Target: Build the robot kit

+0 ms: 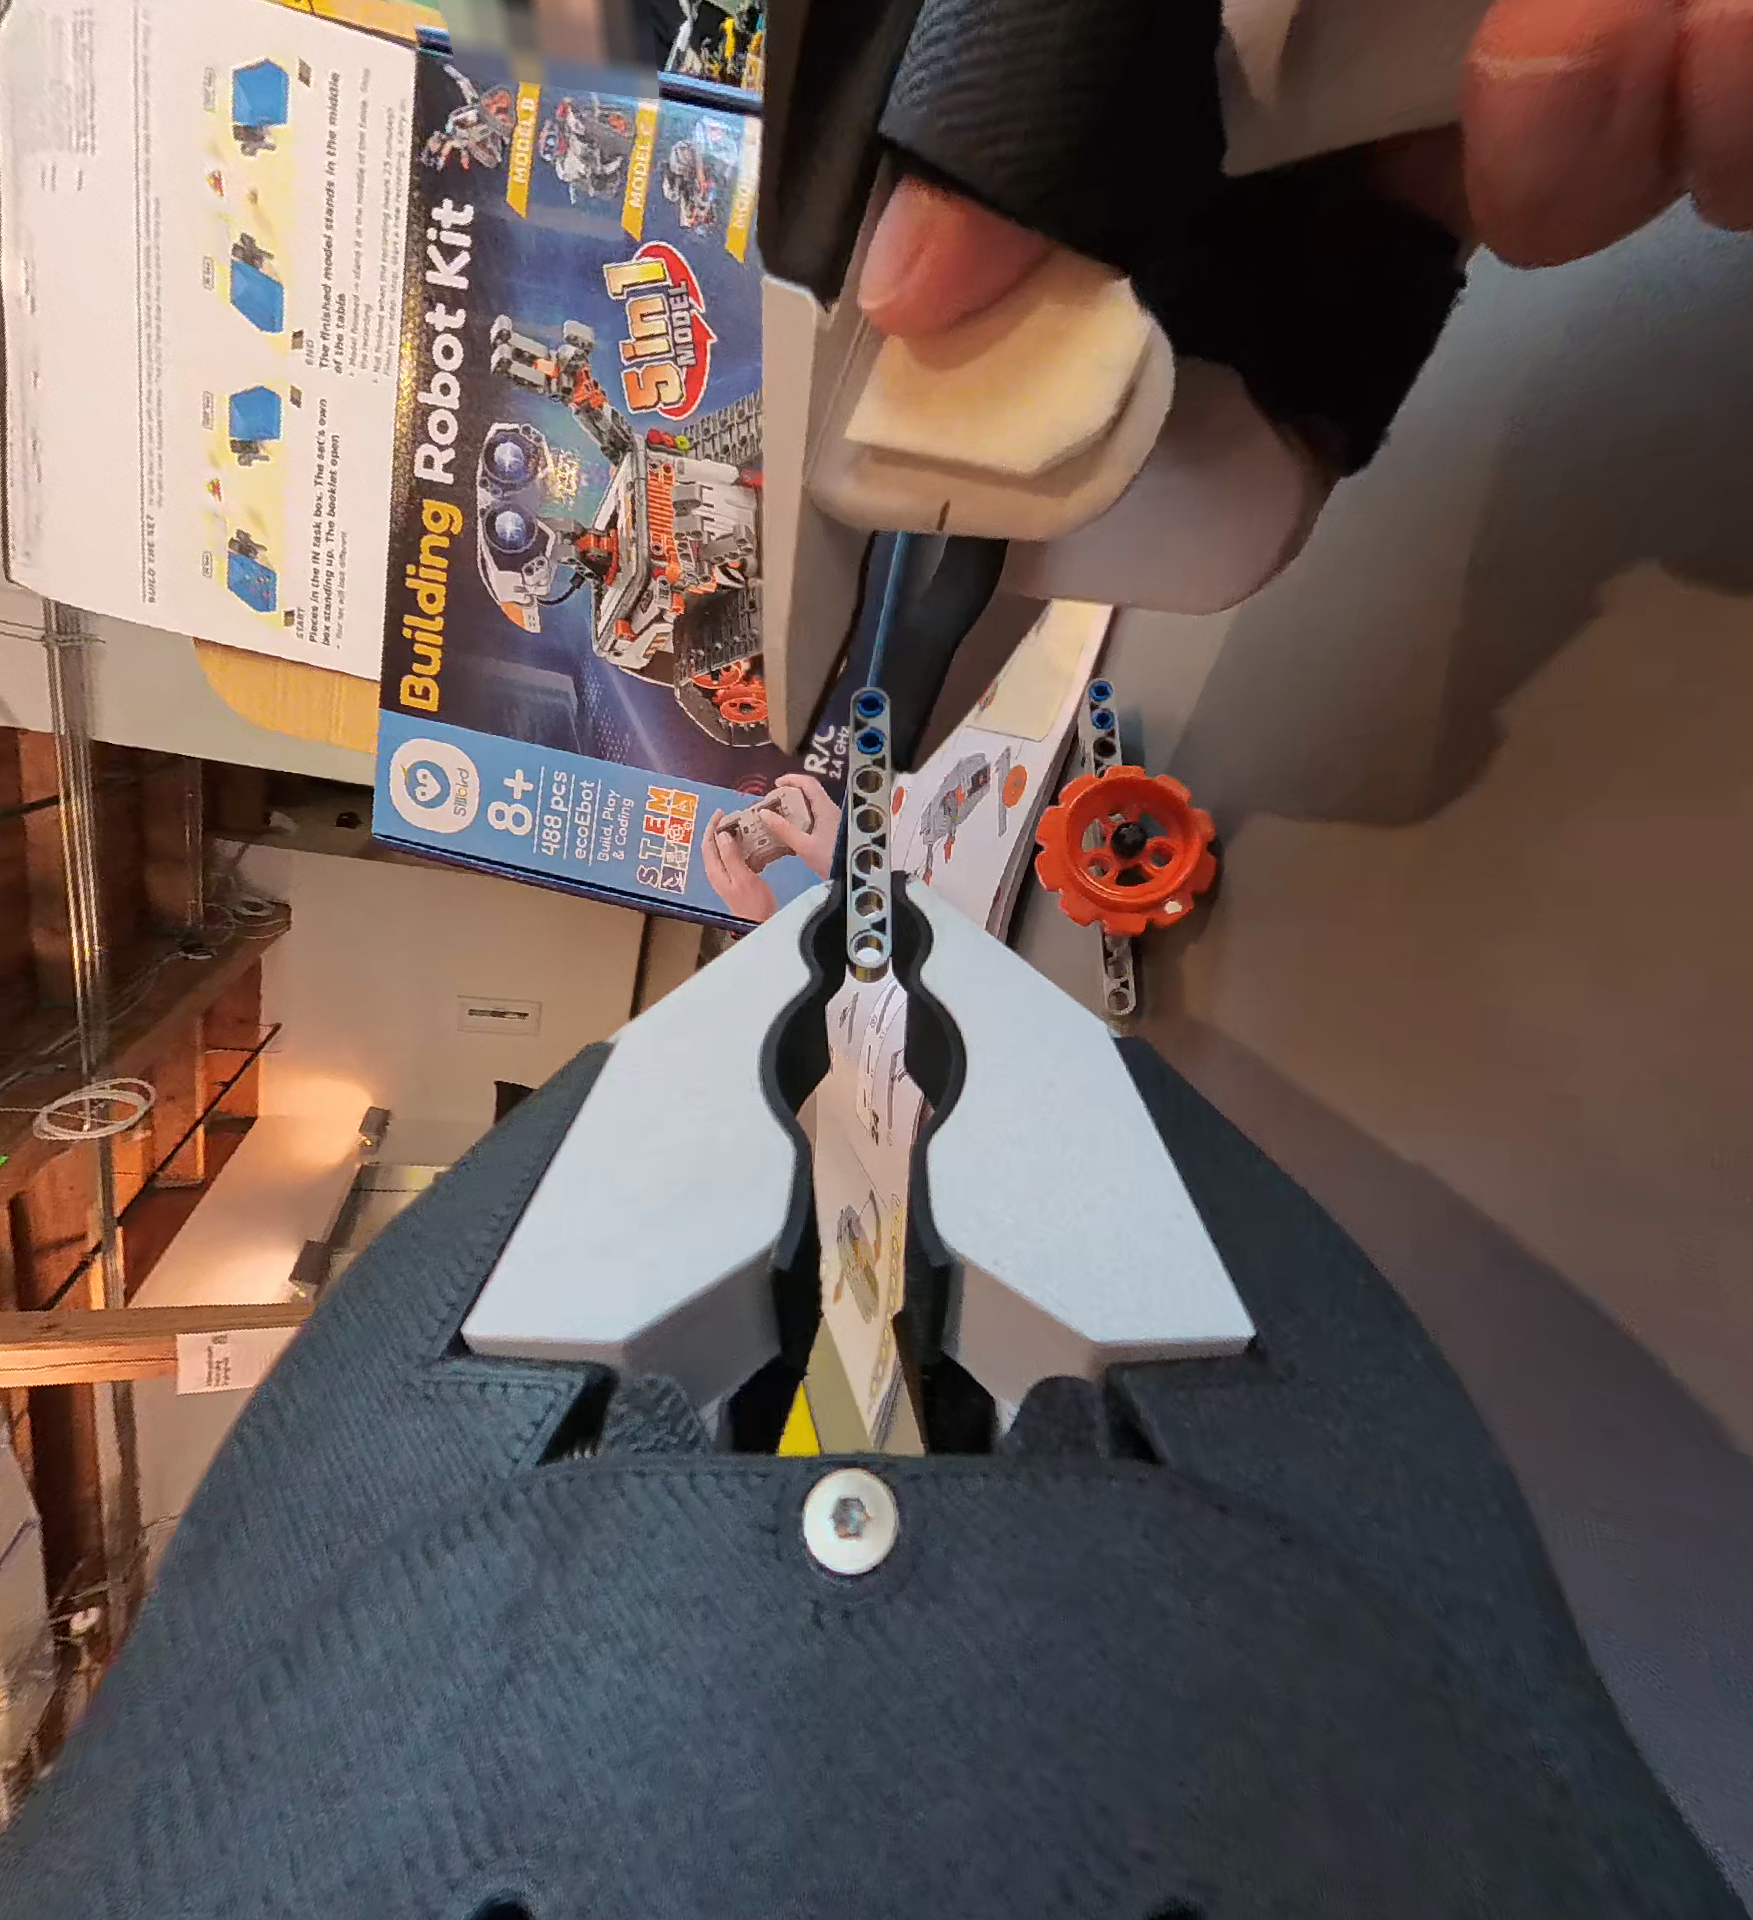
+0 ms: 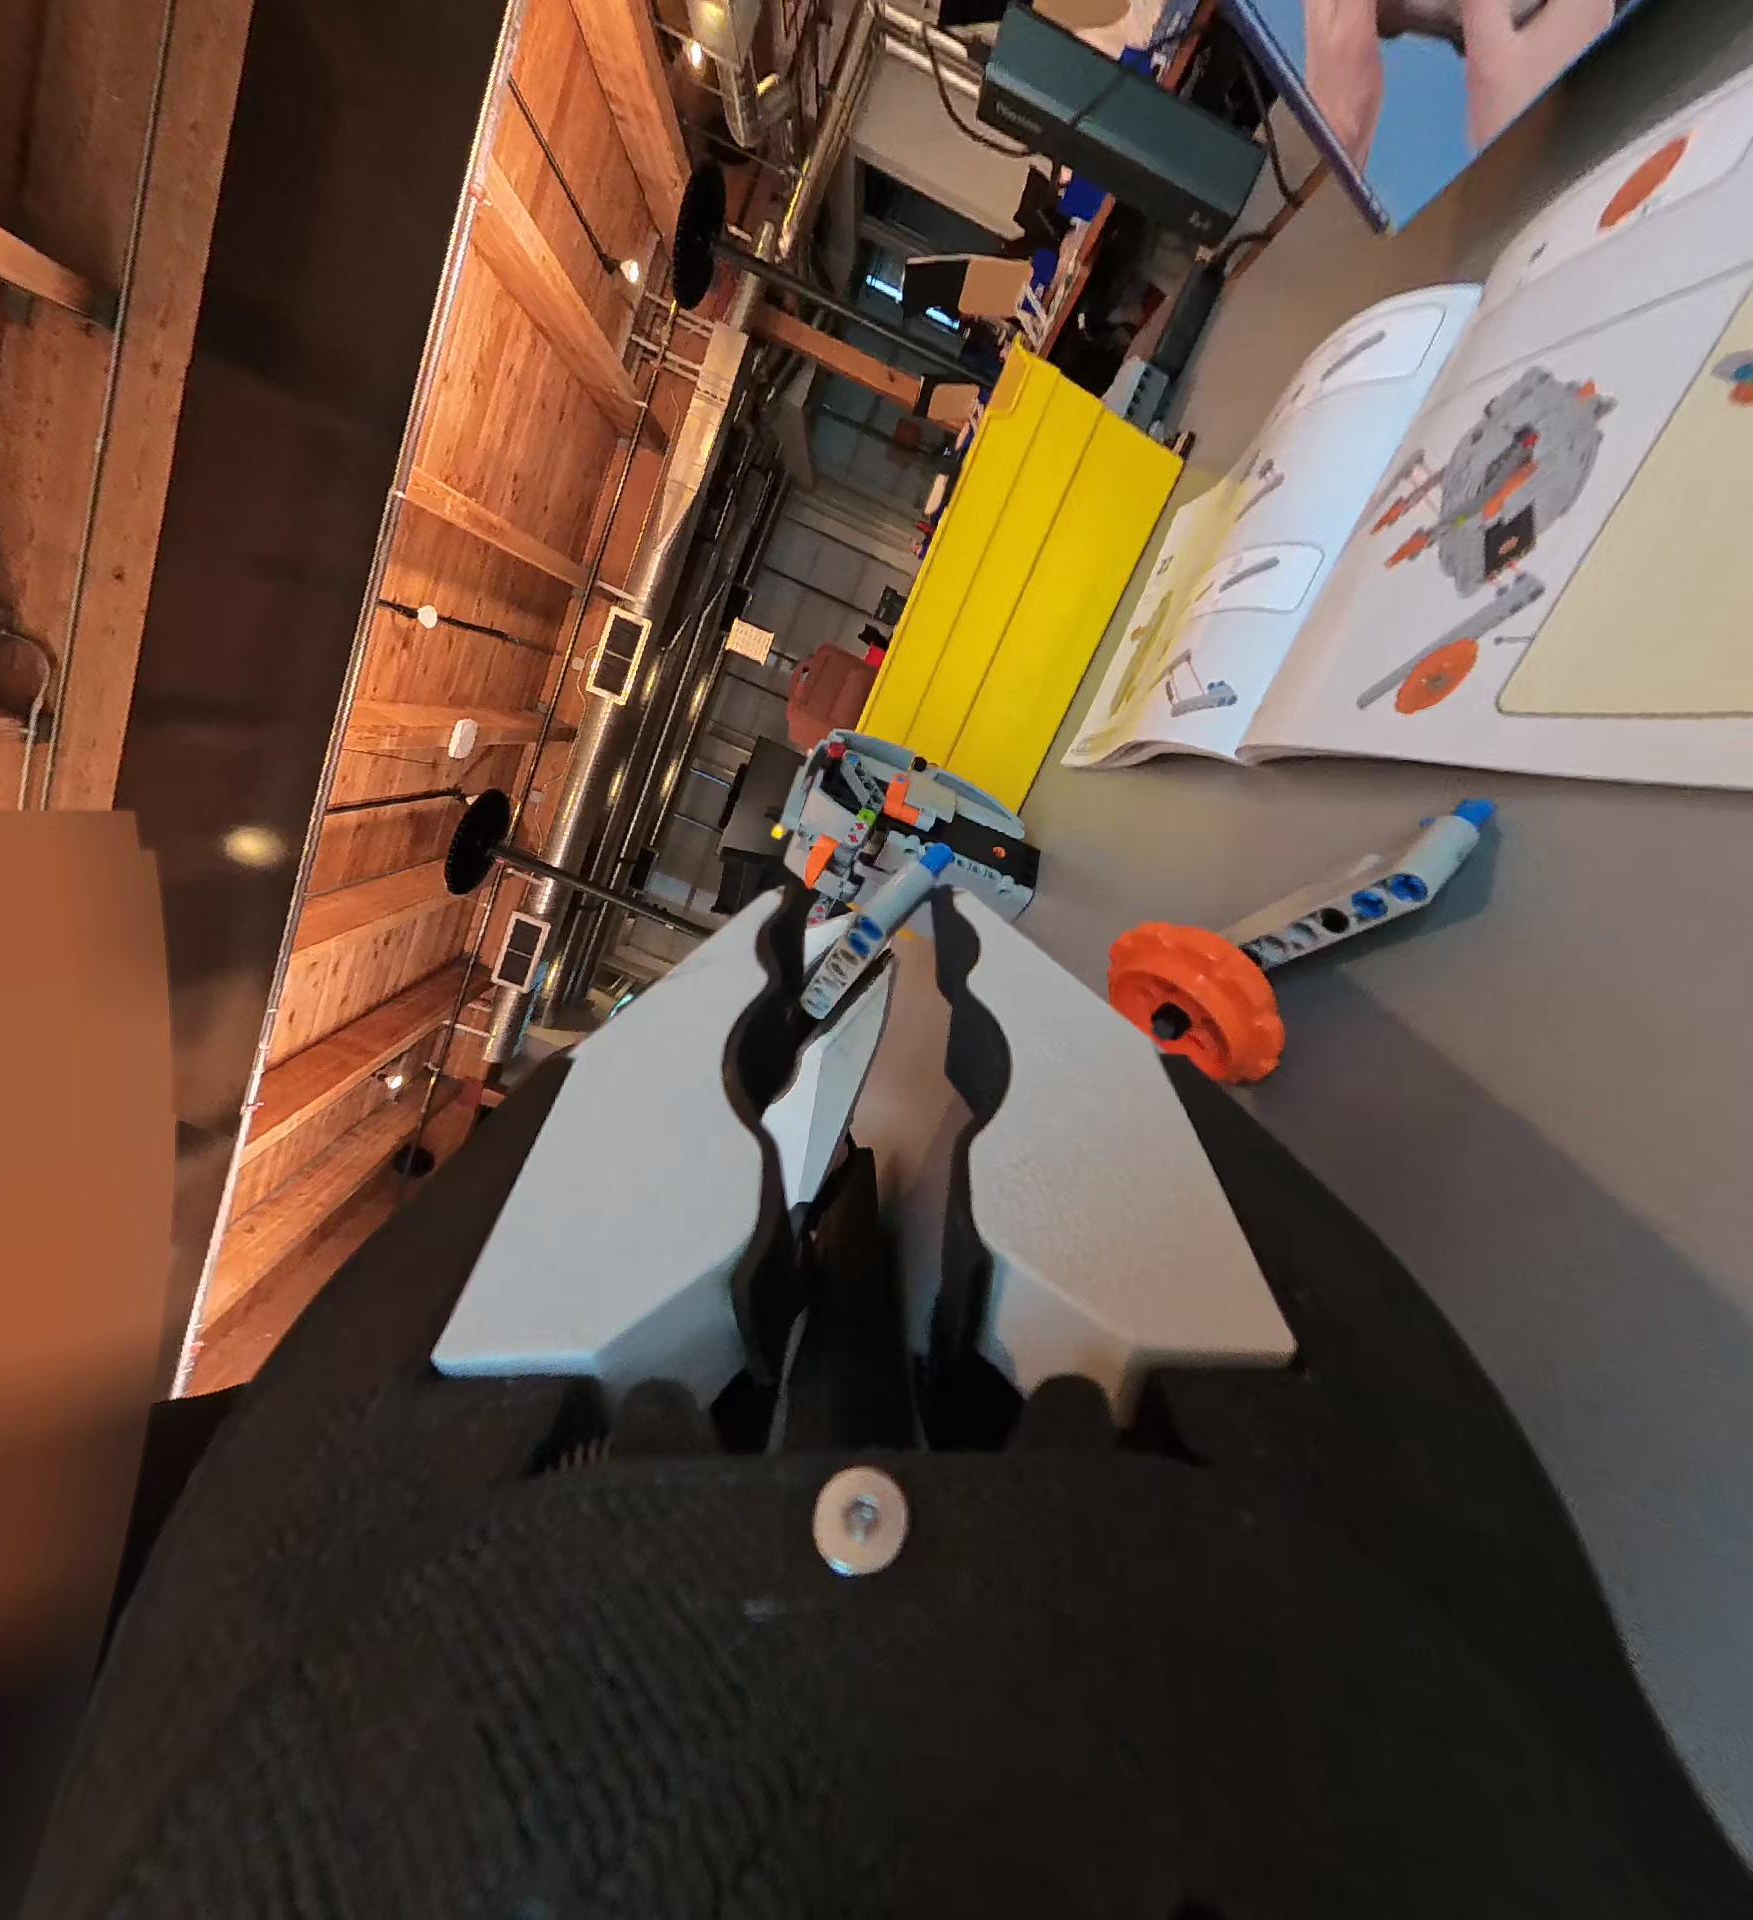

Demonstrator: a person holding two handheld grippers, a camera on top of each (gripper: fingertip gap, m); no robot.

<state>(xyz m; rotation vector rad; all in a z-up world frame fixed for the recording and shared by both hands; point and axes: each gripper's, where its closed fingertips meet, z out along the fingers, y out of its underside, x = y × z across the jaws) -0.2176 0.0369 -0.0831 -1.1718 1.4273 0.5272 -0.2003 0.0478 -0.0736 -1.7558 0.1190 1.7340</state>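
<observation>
My left gripper [image 1: 867, 904] is shut on the near end of a grey perforated beam [image 1: 868, 821] that has blue pins at its far end. The same beam [image 2: 877, 925] lies slantwise between the tips of my right gripper [image 2: 861, 909], whose jaws stand apart around it. The right gripper's cream pad [image 1: 997, 405] and the hand that holds it show at the top of the left wrist view. An orange wheel [image 1: 1126, 847] on a second grey beam lies on the grey table, to the right of both grippers; it also shows in the right wrist view [image 2: 1199, 997].
A blue robot kit box [image 1: 560, 468] stands behind. An open instruction booklet [image 2: 1474, 520] lies on the table [image 2: 1526, 1195]. A yellow bin [image 2: 1038, 582] and a small half-built model [image 2: 893, 821] sit beyond the grippers. The tips of both grippers are at nearly the same place. The orange wheel [image 1: 1126, 847] is about 6 cm from both grippers' fingertips.
</observation>
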